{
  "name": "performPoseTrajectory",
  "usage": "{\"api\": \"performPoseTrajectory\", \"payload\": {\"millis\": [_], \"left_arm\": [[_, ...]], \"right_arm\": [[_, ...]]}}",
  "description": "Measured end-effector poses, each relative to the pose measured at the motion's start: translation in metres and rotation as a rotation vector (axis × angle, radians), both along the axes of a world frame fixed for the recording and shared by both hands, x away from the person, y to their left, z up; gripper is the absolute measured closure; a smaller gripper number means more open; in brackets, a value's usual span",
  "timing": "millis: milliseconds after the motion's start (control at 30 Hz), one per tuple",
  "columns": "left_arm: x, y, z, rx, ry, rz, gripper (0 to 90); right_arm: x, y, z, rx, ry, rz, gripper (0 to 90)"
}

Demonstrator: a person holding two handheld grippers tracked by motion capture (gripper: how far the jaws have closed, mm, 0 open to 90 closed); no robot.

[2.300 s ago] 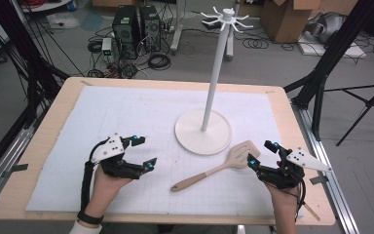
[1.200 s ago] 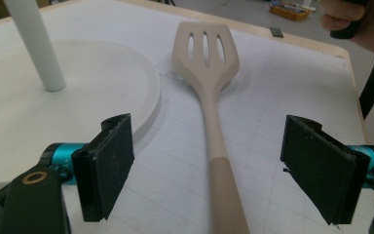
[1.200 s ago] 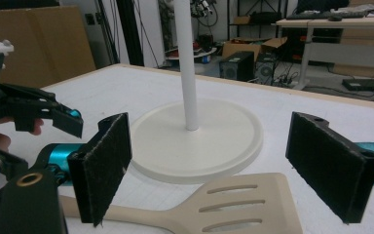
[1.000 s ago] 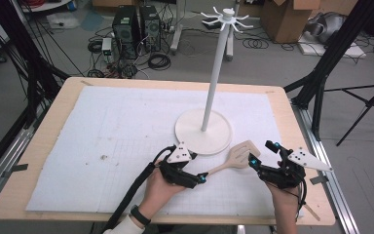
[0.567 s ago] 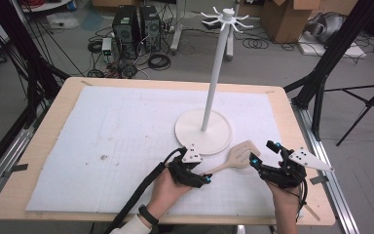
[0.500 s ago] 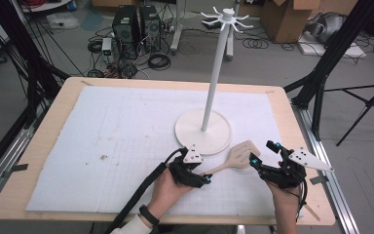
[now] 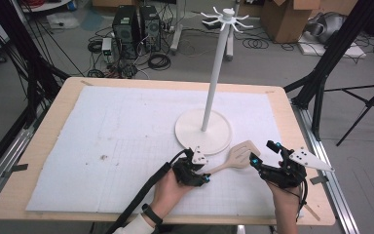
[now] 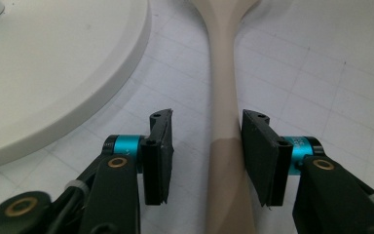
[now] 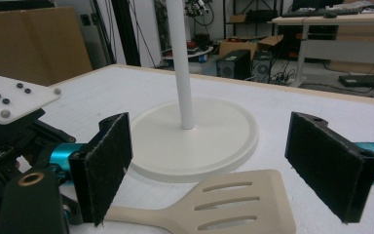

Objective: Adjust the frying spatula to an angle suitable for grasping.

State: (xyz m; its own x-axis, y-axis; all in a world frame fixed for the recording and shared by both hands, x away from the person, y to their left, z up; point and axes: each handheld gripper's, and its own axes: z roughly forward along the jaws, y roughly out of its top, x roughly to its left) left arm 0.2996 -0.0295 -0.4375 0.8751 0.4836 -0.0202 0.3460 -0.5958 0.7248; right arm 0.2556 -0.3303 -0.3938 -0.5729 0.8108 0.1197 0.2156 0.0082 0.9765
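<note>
A beige slotted spatula (image 7: pixel 242 154) lies flat on the white mat, its handle (image 8: pixel 224 112) running toward the front left. My left gripper (image 7: pixel 202 177) is low over the handle's end, open, with the handle between its pads (image 8: pixel 207 141). The right pad touches the handle, and a gap remains at the left pad. My right gripper (image 7: pixel 262 152) stands wide open just right of the spatula's head (image 9: pixel 238 204), holding nothing (image 9: pixel 212 127).
A white stand with a round base (image 7: pixel 224 139) and a tall pole (image 7: pixel 215 68) topped by hooks rises just behind the spatula. The base's rim (image 8: pixel 121 83) lies close to my left jaw. The table's front edge (image 7: pixel 78 214) is near both hands.
My left gripper has crossed from the table's left front to the spatula handle and settled around it. The right gripper and the spatula have stayed put.
</note>
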Motion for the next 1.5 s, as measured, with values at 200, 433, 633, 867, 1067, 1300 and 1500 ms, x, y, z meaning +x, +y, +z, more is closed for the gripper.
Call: {"api": "performPoseTrajectory", "payload": {"millis": [200,433,633,867,1067,1300,1500], "left_arm": [[-0.002,-0.002,0.001,0.007,0.012,-0.021,69.5],[0.001,0.000,0.002,-0.008,0.034,-0.054,75.1],[0.001,0.009,0.007,0.003,0.030,-0.139,75.3],[-0.002,0.029,0.015,0.002,-0.019,-0.285,75.3],[-0.004,0.051,0.022,-0.015,-0.055,-0.403,75.3],[0.002,0.076,0.019,-0.003,-0.064,-0.479,75.3],[0.008,0.085,0.011,0.006,-0.044,-0.530,75.3]], "right_arm": [[0.000,0.000,0.001,0.003,0.000,0.001,16.1],[-0.001,-0.002,0.001,0.008,-0.004,0.000,16.1],[-0.002,-0.005,0.002,0.018,-0.007,-0.006,16.1],[-0.006,-0.008,0.006,0.026,-0.024,-0.009,16.1],[-0.006,-0.006,0.006,0.028,-0.022,-0.005,16.1],[-0.004,-0.001,0.006,0.014,-0.024,0.008,16.3],[-0.002,0.005,0.004,0.008,-0.005,0.020,16.3]]}}
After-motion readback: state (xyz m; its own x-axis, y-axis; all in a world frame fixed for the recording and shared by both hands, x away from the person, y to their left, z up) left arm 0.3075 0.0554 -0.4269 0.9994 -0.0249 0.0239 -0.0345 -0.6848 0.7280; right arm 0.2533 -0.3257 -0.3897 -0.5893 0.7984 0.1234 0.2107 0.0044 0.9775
